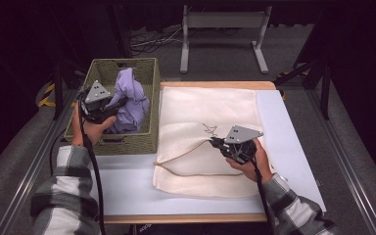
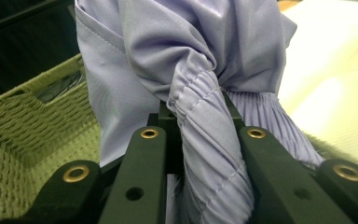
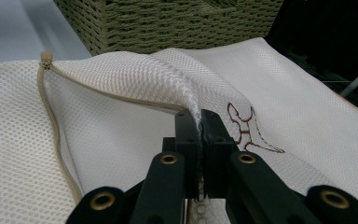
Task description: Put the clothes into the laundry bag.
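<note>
A lilac garment (image 1: 129,100) rises out of the green woven basket (image 1: 147,142) at the table's left. My left gripper (image 1: 113,104) is shut on a gathered, pleated fold of the lilac garment (image 2: 205,121), holding it up above the basket (image 2: 32,130). A cream mesh laundry bag (image 1: 210,117) with a cord along its opening lies flat on the white tabletop. My right gripper (image 1: 214,142) is shut on the upper layer of the mesh bag (image 3: 135,74) near its mouth, lifting that edge a little, with the cord's end (image 3: 46,58) off to its left.
The basket stands close against the bag's left edge. Bare white tabletop (image 1: 127,191) lies in front of the basket and to the bag's right. A dark embroidered mark (image 3: 244,128) sits on the bag near my right gripper. A metal stand (image 1: 223,34) is behind the table.
</note>
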`<state>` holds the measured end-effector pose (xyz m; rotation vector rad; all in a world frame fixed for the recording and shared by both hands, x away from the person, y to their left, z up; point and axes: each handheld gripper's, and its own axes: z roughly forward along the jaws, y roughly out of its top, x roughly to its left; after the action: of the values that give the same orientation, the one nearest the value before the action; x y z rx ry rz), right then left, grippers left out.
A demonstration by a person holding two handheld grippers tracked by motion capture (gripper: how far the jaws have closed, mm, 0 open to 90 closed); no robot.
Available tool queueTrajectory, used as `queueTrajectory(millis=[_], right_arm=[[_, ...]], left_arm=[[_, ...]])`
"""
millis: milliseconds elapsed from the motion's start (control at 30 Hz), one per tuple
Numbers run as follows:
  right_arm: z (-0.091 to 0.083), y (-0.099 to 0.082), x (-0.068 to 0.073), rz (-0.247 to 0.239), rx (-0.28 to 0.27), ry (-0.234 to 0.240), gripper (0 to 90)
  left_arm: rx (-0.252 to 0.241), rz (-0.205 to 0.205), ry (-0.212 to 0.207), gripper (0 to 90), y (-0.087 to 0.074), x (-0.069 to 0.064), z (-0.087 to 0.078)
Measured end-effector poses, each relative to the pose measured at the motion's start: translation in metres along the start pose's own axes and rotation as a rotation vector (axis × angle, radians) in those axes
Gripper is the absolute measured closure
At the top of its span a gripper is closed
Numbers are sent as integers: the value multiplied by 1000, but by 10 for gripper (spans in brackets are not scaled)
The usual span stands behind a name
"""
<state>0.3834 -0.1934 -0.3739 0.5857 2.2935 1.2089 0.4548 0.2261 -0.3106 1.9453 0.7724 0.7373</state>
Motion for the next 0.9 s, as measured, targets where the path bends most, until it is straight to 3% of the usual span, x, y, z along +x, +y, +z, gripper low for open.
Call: queueTrajectory(millis=[167,300,567,900], right_arm=[[0,0,-2,3,-4,-9,871],[0,0,-3,7,-8,-18,870],[-1,0,-6,12,-19,-30,871],[-1,0,-7,17,-20,-34,871]], left_arm=[[-43,-13,-20,792,6,-12,-14],[-65,7,-45,792,13,-25,-22],[-125,64,-106,794,28,-63,-45],[-179,92,-223,794,32,-102,-59]])
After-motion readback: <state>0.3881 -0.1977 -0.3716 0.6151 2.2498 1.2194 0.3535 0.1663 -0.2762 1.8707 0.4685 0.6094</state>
